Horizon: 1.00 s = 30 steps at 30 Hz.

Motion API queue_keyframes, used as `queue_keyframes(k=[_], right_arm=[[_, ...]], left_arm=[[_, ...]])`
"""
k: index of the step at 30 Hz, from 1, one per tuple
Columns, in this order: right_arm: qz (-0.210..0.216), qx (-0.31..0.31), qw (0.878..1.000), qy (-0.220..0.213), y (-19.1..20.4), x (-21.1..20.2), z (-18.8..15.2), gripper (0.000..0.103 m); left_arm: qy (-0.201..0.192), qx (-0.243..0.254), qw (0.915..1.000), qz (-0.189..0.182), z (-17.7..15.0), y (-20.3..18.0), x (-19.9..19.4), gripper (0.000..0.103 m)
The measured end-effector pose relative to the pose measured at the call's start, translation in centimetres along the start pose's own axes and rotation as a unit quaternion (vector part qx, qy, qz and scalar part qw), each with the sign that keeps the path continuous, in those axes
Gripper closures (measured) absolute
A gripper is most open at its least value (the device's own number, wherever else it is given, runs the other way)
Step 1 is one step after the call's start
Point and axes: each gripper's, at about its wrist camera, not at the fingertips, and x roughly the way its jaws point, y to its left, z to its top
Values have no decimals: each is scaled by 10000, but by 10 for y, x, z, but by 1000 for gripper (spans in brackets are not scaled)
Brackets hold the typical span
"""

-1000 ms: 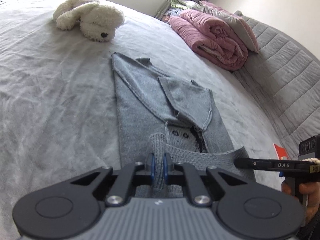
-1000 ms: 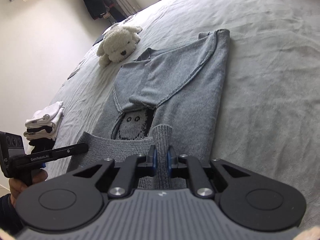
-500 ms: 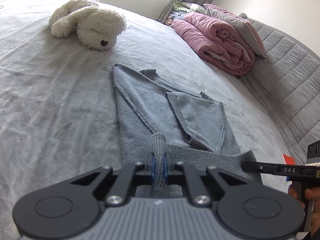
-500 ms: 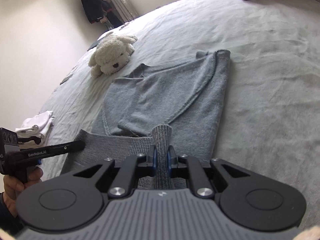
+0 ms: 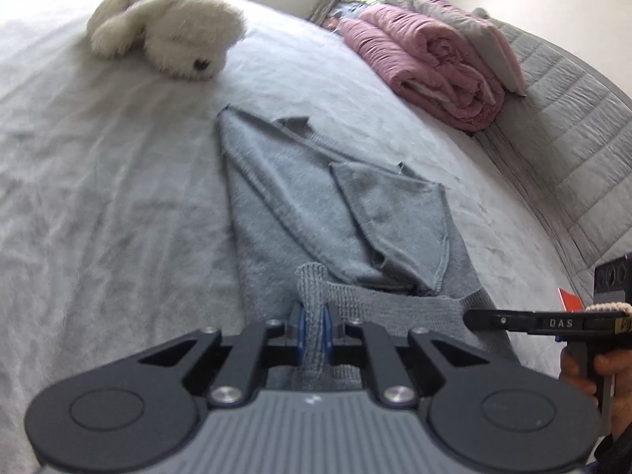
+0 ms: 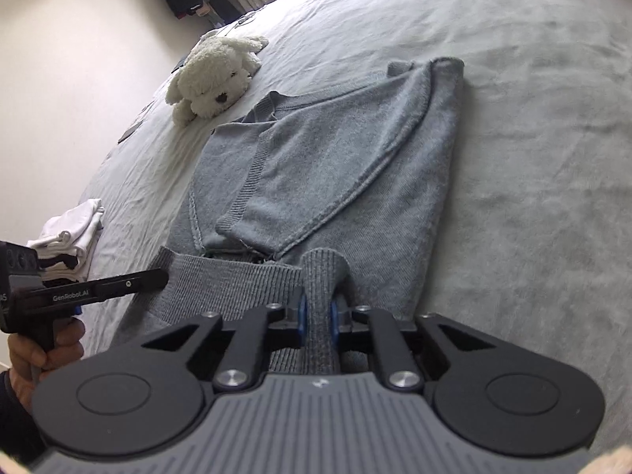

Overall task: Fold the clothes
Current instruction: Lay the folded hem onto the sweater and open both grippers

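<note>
— How is the light?
— Soft daylight, coming from a window at the far end of the room. The bed is evenly bright, with faint shadows in its creases.
— Any blur?
— In the left wrist view the plush dog looks smeared. Both views bulge like a fisheye, with dark corners.

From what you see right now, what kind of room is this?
Most likely a bedroom: the grey sweater lies on a wide bed with a padded headboard, near a rolled pink quilt and a white plush dog.
</note>
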Motion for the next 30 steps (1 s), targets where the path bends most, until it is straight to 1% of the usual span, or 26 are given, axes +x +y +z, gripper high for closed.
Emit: queue_keyframes(k=[4,6,8,11,12,16,24,27,29,30], right_arm=[[-70,-162,9996,-207,5,-5,4,91],[-61,-161,9993,-334,5,-8,6,91],[-35,-130,9991,-411,4,-8,8,91],[-213,-31,9994,-260,-2,4,7,91],[-227,-2,9994,-250,-3,6,7,91],[-237,-25,9991,-342,-2,6,9,91],[-357,67,9988,-332,-1,6,7,91],[-443,52,9985,-331,1,7,7,90],[-548,-45,9978,-358,4,6,6,90],[-604,-84,9974,-374,5,6,6,90]], left_arm=[[-318,79,9995,-21,6,-3,-9,95],[-431,-57,9991,25,9,1,-9,95],[-416,-111,9990,101,10,5,-5,95],[-216,-125,9993,279,8,7,12,95],[-202,-128,9992,312,8,8,15,95],[-340,-80,9989,328,9,6,12,95],[-328,177,9982,476,5,-2,15,94],[-352,246,9972,616,5,-4,14,89],[-369,248,9966,688,6,-4,12,88],[-368,236,9965,718,8,-3,11,81]])
